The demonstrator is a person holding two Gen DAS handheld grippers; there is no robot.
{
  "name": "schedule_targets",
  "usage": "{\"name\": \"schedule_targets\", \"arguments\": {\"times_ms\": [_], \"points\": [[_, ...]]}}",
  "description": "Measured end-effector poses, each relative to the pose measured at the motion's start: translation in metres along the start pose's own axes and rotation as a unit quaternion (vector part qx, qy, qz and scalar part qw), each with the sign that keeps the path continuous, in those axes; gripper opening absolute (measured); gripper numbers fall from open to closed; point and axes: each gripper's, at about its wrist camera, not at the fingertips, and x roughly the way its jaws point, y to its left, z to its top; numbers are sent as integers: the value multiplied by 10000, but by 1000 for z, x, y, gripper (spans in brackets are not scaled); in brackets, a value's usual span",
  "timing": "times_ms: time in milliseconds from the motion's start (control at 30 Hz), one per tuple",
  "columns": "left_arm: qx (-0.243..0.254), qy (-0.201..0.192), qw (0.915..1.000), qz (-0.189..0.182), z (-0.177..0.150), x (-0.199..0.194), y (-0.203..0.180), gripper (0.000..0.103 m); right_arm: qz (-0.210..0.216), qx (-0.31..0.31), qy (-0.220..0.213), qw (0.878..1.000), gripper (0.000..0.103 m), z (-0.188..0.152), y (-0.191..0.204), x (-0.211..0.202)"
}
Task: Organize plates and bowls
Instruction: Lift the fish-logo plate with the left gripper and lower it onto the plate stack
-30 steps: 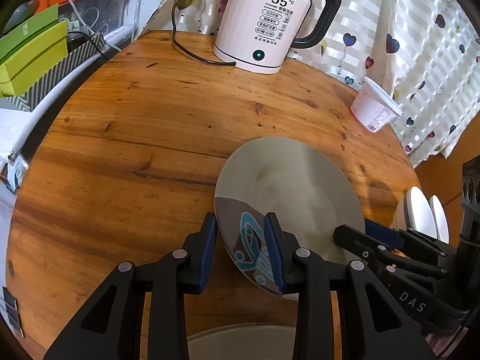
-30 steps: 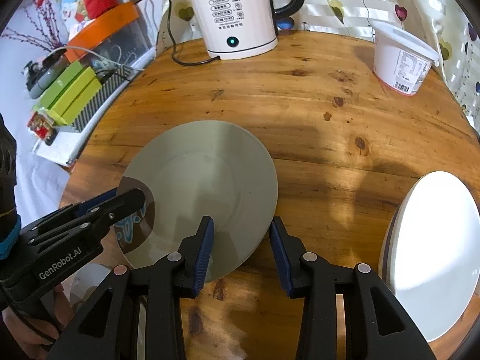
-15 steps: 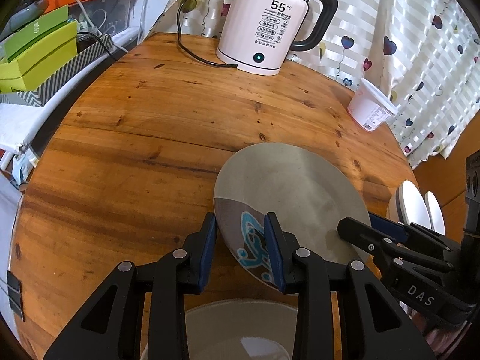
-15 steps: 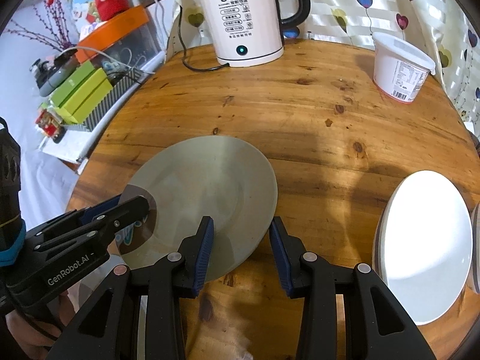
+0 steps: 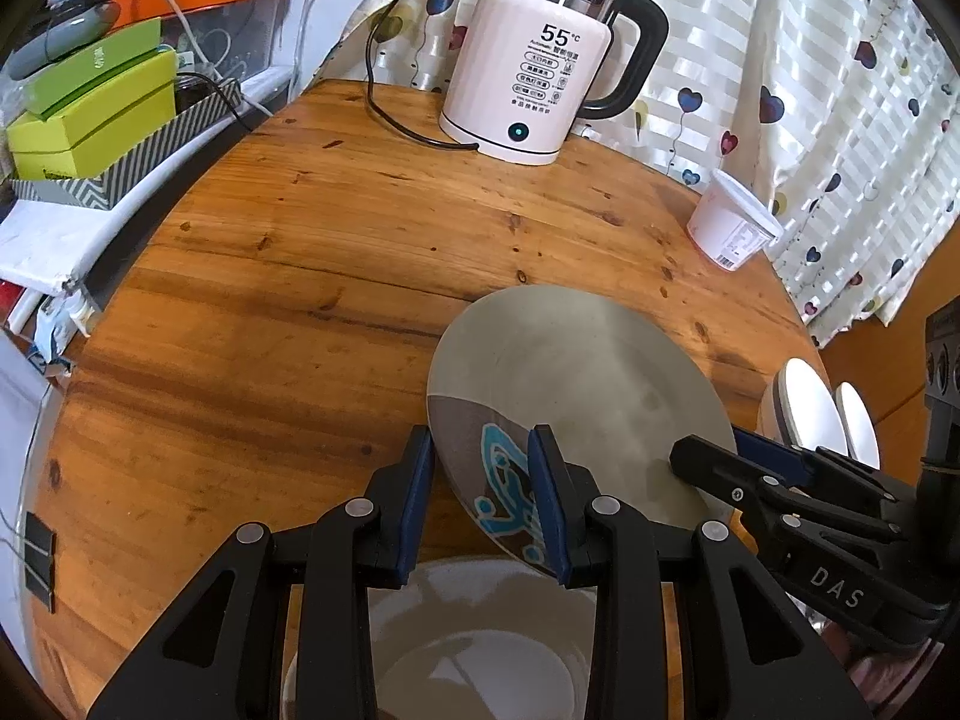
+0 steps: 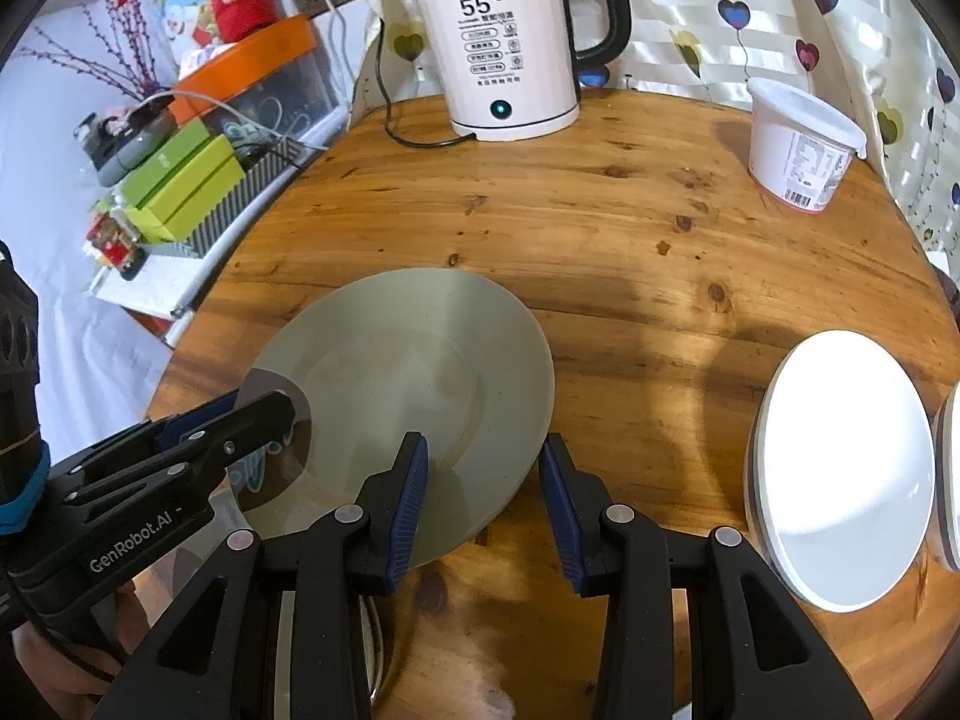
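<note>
The left hand-held gripper (image 5: 483, 495) pinches the brown, blue-patterned edge of a grey plate (image 5: 576, 396), while the right hand-held gripper (image 6: 483, 495) straddles the opposite rim of that plate (image 6: 414, 384), though whether its blue pads press the rim or stand just off it I cannot tell. The plate is held tilted above the round wooden table (image 5: 300, 276), over a pale bowl (image 5: 480, 642) just below the left fingers. Two white bowls (image 6: 840, 480) sit to the right, and an electric kettle (image 6: 498, 42) and a white tub (image 6: 798, 144) stand at the far edge.
</note>
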Motion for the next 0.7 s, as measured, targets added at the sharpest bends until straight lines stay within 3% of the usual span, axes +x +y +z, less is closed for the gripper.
{"name": "schedule_targets", "arguments": {"times_ms": [700], "points": [[-123,-296,9993,168,-38,-48,4,34,192,-254,-100,9994,38,-29,24,-27]]}}
